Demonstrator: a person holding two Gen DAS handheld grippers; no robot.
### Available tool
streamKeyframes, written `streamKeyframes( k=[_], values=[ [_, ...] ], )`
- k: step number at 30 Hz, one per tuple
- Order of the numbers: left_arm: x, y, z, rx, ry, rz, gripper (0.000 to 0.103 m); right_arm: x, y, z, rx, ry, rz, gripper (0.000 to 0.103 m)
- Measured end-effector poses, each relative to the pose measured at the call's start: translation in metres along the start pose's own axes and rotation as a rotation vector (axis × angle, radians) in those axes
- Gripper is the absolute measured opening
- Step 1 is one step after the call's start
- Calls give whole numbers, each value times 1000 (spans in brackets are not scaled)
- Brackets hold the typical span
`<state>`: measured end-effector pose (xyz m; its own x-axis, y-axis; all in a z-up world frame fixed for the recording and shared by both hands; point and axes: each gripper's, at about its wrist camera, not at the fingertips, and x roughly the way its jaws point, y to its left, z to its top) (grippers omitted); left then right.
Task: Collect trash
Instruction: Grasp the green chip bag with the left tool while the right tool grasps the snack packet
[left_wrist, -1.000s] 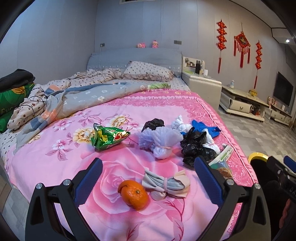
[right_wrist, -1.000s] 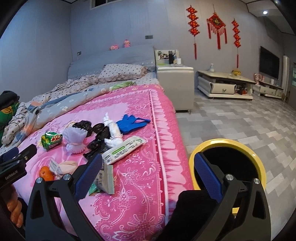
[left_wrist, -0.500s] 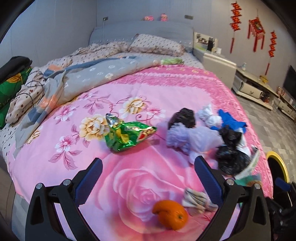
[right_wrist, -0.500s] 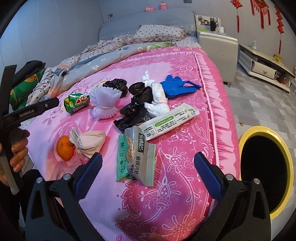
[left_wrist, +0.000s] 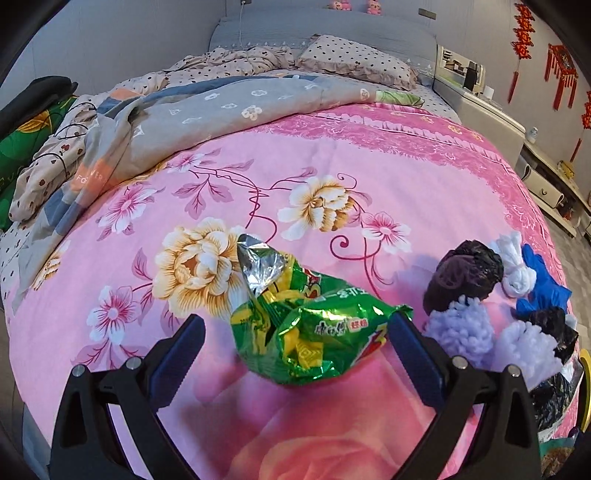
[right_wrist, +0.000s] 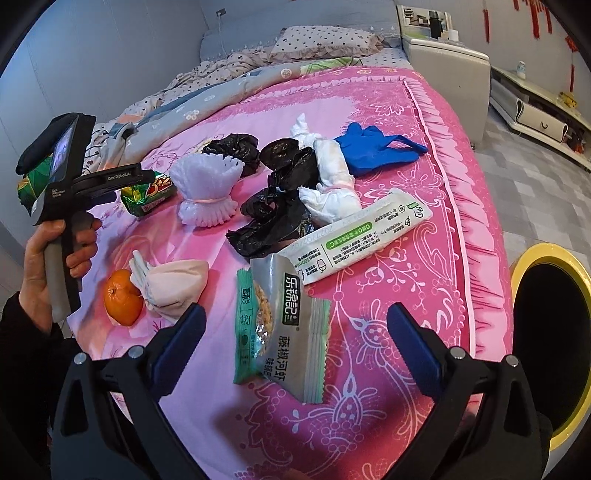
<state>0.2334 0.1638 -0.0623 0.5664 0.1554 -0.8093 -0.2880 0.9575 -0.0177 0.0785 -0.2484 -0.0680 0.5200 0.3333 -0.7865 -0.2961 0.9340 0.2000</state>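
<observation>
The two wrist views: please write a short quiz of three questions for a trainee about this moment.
1. True or false: the left gripper is shut on the green snack bag.
2. Which item lies between the fingers of the right gripper? A) orange B) grey snack packet C) blue glove
3. Fill in: the bin with the yellow rim stands on the ____ beside the bed.

Key: 1 false, it is open around the bag. 2 B, the grey snack packet. 3 floor.

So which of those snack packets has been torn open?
The green crinkled packet, lying between the left gripper's open fingers: its silver lining shows at the ripped top. The grey shrimp packet looks flat and sealed.
</observation>
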Motion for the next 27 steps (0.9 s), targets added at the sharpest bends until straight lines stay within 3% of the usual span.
streamKeyframes(
  k=[2,4,10,13,19,27],
  values=[
    [10,-2,-2,0,4,-8,96,4,-2,2,10,8,10,92],
    [16,-5,-4,12,4,-16,93,10,-4,2,17,25,7,83],
    [26,-15,-2,83,-19,-29,86,17,-5,2,33,33,31,76],
    [29,-19,-2,106,-29,-30,83,20,-6,3,37,36,31,64],
    [30,-24,-3,152,-65,-12,65,27,2,0,-5,51,13,34],
    [20,-15,-3,107,-92,-50,50,25,-3,-2,29,48,84,32]
  ],
)
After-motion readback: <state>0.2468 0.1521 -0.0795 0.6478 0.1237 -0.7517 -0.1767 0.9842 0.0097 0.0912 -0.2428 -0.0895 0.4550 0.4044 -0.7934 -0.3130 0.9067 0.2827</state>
